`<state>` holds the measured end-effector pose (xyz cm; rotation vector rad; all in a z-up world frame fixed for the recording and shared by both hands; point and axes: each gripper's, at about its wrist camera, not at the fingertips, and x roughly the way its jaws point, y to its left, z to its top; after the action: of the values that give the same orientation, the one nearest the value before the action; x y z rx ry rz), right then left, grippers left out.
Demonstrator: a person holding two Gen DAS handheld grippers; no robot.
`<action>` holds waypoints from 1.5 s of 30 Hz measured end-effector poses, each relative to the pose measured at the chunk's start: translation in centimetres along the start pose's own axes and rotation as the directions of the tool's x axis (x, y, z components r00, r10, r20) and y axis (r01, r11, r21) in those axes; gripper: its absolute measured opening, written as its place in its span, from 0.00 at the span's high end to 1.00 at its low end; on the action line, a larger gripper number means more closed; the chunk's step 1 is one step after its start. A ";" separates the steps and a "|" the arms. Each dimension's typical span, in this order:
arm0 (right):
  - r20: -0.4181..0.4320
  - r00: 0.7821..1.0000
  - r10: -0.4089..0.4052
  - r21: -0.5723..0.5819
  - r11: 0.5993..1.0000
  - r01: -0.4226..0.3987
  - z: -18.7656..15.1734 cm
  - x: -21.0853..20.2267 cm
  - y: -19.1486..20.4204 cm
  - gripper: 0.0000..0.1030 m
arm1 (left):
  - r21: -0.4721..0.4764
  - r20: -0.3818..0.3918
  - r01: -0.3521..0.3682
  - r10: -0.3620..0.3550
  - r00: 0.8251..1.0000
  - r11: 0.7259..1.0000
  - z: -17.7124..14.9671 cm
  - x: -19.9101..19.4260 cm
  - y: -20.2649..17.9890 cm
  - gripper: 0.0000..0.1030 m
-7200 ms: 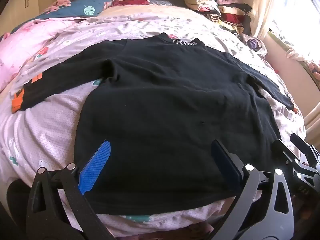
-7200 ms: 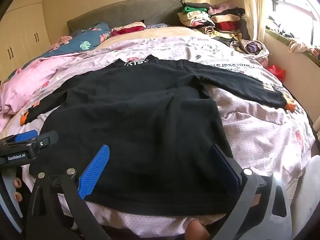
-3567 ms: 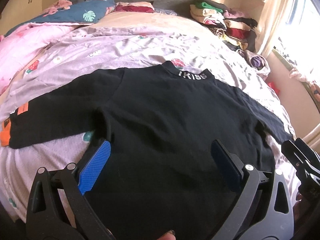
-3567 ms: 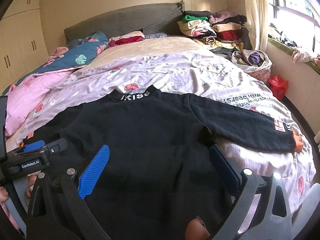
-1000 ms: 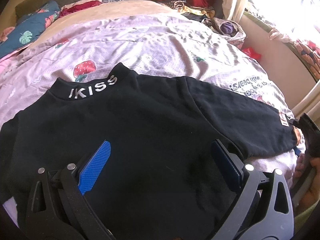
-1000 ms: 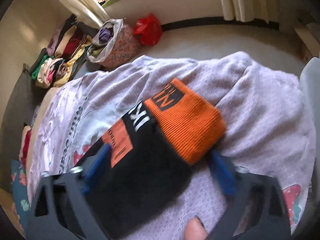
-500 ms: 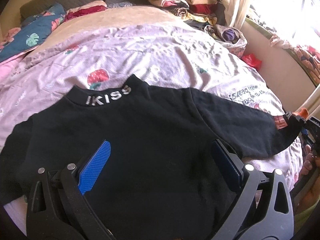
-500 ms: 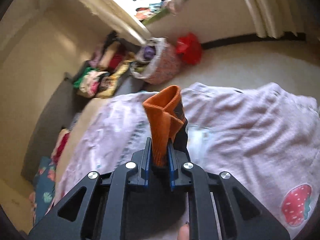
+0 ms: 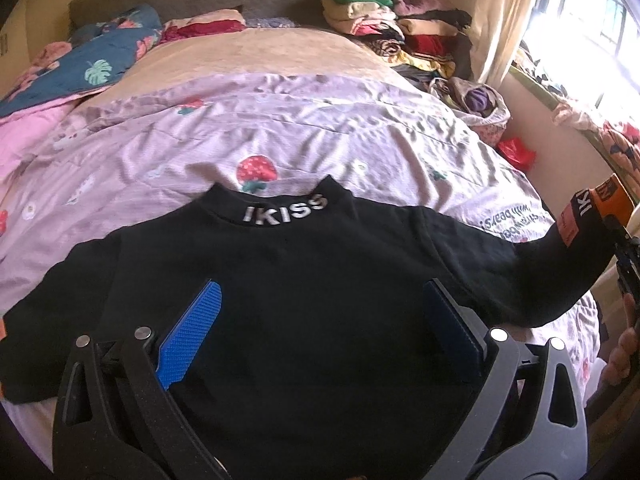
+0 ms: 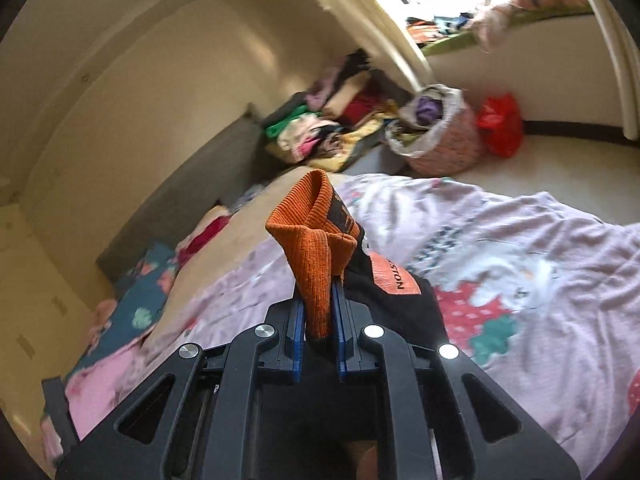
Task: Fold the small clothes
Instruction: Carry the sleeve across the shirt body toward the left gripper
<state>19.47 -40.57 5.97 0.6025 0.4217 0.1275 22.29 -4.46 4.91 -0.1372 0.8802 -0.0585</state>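
A black long-sleeved top [image 9: 304,280] with "IKISS" on its collar lies flat on the pink bedspread [image 9: 280,128]. My left gripper [image 9: 320,320] hangs open above its chest, blue pads wide apart with nothing between them. The top's right sleeve is raised off the bed towards the right edge of the left wrist view, ending in an orange cuff [image 9: 608,196]. My right gripper [image 10: 316,308] is shut on that orange cuff [image 10: 312,240], which stands up out of the pads. An orange label [image 10: 394,276] shows on the black sleeve beside it.
Folded clothes are piled [image 9: 400,20] at the head of the bed on the right. Pillows and a blue leaf-print quilt [image 9: 100,68] lie at the back left. A cloth basket [image 10: 440,140] and a red bag [image 10: 500,124] sit on the floor under the window.
My right gripper closed on the orange cuff and lifted it, raising the sleeve off the bed. My left gripper pulled back and rose, staying open.
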 end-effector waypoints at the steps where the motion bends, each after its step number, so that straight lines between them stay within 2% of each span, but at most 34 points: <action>1: -0.007 1.000 0.011 -0.015 1.000 -0.011 -0.2 0.0 0.7 0.89 | -0.004 0.002 0.002 -0.002 1.000 1.000 0.0 -0.2 0.3 0.09; 12: -0.058 0.996 0.071 -0.130 0.988 -0.078 -1.8 0.1 7.2 0.89 | -0.087 0.003 0.087 -0.087 0.996 0.992 -0.2 -1.3 4.4 0.09; 19: -0.101 0.990 0.098 -0.190 0.975 -0.116 -3.4 0.8 10.6 0.89 | -0.112 0.024 0.080 -0.078 0.997 0.991 -0.7 -2.7 6.9 0.09; 27: -0.158 0.980 0.119 -0.264 0.952 -0.158 -5.9 1.6 14.5 0.89 | -0.157 0.017 0.118 -0.117 0.993 0.980 -1.8 -3.6 9.8 0.09; 36: -0.223 0.966 0.131 -0.310 0.930 -0.198 -8.7 3.1 17.4 0.89 | -0.249 0.032 0.197 -0.196 0.980 0.948 -3.3 -3.9 13.1 0.09; 41: -0.267 0.954 0.138 -0.330 0.917 -0.225 -11.0 4.1 18.7 0.89 | -0.334 0.072 0.302 -0.295 0.953 0.893 -4.1 -3.7 15.1 0.09; 45: -0.305 0.942 0.138 -0.343 0.907 -0.244 -13.0 5.0 19.8 0.89 | -0.344 0.081 0.314 -0.305 0.949 0.885 -4.4 -3.3 15.7 0.09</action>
<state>18.68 -16.40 5.93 0.2416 0.5894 0.4774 16.74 11.03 2.44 -0.6168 0.8316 -0.1972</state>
